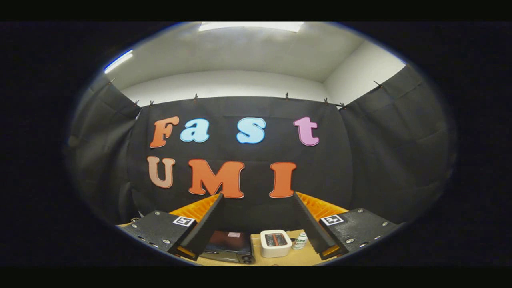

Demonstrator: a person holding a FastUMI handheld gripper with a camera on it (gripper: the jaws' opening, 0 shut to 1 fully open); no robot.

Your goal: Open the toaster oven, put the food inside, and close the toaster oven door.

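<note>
My gripper point(258, 195) is held high above the table and stands open, with nothing between its fingers point(206, 226). Far below, between the fingers, a black toaster oven point(229, 247) sits on the wooden table point(280, 261), with a knob at its front right corner. Its left part is hidden behind my left finger, and I cannot tell how its door stands. Just right of it stands a white boxy toaster point(276, 243) with two dark slots on top holding something reddish. I cannot make out any other food.
A small white bottle point(301, 240) with a green label stands right of the white toaster, close to my right finger. Black cloth walls close the booth behind the table and on both sides.
</note>
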